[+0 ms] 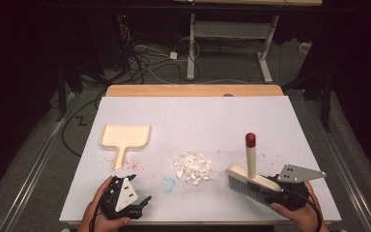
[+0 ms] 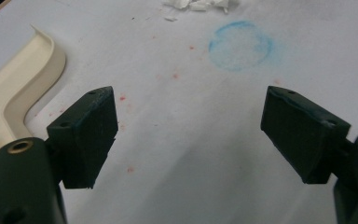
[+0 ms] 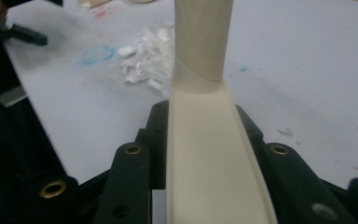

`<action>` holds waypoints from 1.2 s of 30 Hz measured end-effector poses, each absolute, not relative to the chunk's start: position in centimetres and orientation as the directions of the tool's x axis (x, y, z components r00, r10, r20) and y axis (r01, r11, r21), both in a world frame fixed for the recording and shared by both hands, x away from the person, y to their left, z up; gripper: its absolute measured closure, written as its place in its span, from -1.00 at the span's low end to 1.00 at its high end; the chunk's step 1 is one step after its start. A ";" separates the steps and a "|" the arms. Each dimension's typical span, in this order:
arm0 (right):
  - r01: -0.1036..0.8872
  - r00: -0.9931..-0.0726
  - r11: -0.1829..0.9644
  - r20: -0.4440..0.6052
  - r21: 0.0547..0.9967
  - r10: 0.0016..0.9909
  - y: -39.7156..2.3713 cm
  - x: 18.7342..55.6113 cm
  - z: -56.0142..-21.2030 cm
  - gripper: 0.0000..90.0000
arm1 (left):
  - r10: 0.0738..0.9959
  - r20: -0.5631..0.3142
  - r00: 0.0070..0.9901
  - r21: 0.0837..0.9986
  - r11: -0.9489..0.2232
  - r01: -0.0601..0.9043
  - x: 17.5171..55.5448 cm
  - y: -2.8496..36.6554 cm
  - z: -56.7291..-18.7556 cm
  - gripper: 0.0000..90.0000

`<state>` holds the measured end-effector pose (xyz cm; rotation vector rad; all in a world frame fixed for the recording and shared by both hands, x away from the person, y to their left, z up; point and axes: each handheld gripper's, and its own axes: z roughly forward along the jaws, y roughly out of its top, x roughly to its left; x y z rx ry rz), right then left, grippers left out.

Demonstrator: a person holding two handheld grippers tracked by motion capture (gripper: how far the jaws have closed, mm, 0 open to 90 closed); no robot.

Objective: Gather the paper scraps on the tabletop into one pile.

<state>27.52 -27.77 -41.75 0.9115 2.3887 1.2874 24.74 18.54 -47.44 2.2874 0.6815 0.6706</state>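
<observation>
We see a table (image 1: 290,121) covered in white paper. On it lie a cream dustpan (image 1: 124,137) at the left and a heap of white scraps (image 1: 193,167) near the middle. A blue smudge (image 1: 168,184) and red specks (image 1: 136,162) mark the paper.

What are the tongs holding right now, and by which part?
The right tongs clamp the brush by its cream head block, handle upright. The left tongs are open, holding nothing, near the dustpan.

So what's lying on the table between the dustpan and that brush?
In the high view, a pile of white paper scraps lies between the cream dustpan and the brush; a faint blue ring mark sits nearer the person.
</observation>
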 end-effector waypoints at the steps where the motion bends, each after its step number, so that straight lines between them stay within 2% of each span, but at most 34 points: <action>1: 0.414 -0.752 0.392 0.066 0.821 0.655 -28.0 27.9 -41.9 0.50 | 0.618 0.277 0.736 0.700 -0.654 0.285 24.8 18.5 -47.5 -0.61; 15: 0.575 -0.640 0.318 0.172 0.754 0.749 -30.3 32.4 -42.6 0.48 | 0.607 0.277 0.745 0.685 -0.668 0.290 24.9 18.3 -47.7 -0.61; 20: 0.625 -0.611 0.324 0.186 0.710 0.770 -30.6 34.1 -42.9 0.37 | 0.606 0.278 0.745 0.685 -0.669 0.289 24.9 18.2 -47.7 -0.61; 33: 0.625 -0.598 0.363 0.126 0.691 0.791 -31.4 37.5 -43.1 0.31 | 0.599 0.281 0.750 0.677 -0.678 0.288 24.9 18.1 -47.9 -0.61; 36: 0.617 -0.641 0.365 0.175 0.697 0.747 -31.6 38.1 -43.0 0.41 | 0.596 0.282 0.752 0.673 -0.681 0.287 24.9 18.1 -47.9 -0.61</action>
